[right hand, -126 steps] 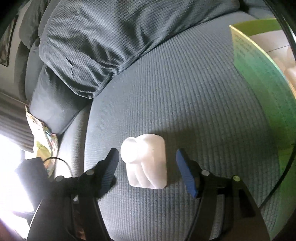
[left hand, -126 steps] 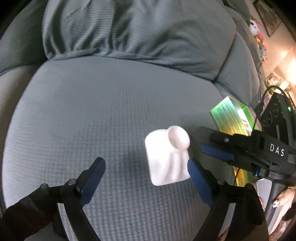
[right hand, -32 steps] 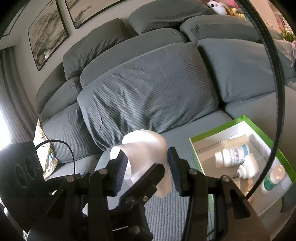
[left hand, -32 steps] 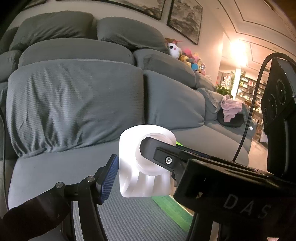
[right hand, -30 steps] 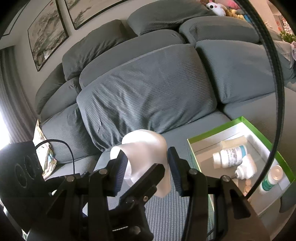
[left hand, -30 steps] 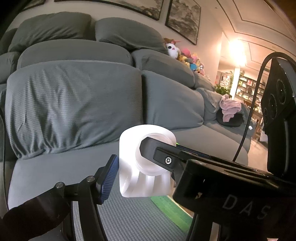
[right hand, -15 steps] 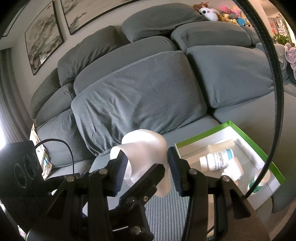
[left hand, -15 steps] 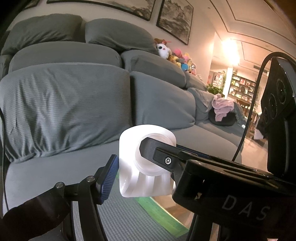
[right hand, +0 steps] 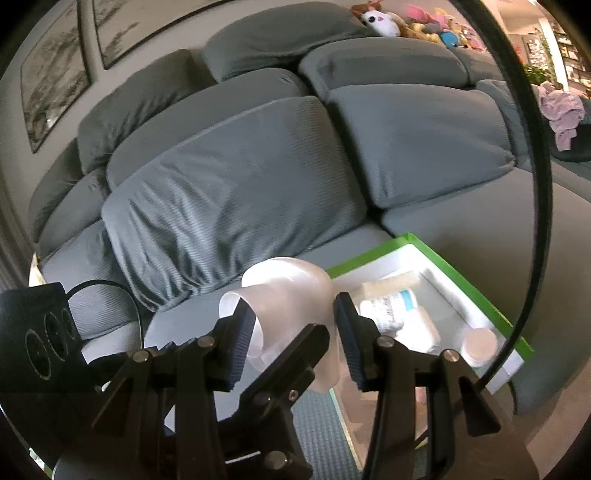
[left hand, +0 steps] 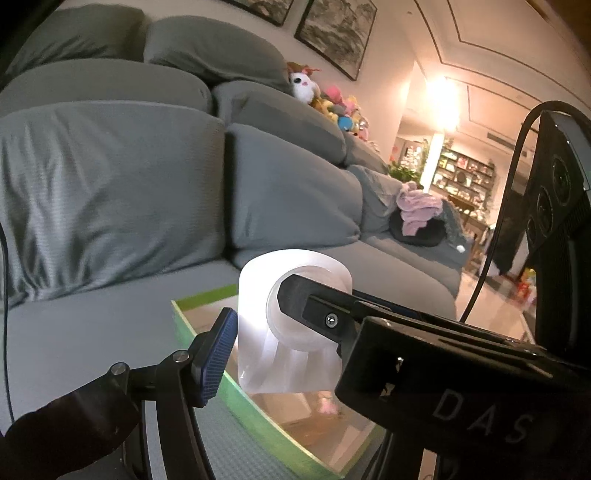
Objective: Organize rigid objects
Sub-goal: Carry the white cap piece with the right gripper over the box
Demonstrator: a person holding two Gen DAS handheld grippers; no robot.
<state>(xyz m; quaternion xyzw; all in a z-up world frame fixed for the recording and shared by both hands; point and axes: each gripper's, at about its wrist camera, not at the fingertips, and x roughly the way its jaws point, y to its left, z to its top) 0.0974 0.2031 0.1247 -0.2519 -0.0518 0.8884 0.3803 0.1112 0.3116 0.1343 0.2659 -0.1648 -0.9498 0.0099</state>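
Tongs of both hands, the left tongs (left hand: 284, 332) and the right tongs (right hand: 293, 332), stay clamped together on the white plastic piece (left hand: 286, 332), held in the air at frame centre. Compared with half a second ago, the green box (right hand: 476, 291) with bottles (right hand: 388, 308) has come nearer, now directly under the piece; the grey sofa (left hand: 110, 177) stands behind.

A long grey sofa (left hand: 110, 177) with plump back cushions fills the room, stuffed toys (left hand: 332, 103) along its top edge, framed pictures (left hand: 332, 33) on the pale wall, bookshelves (left hand: 461, 173) beyond under a bright warm lamp (left hand: 443, 107).
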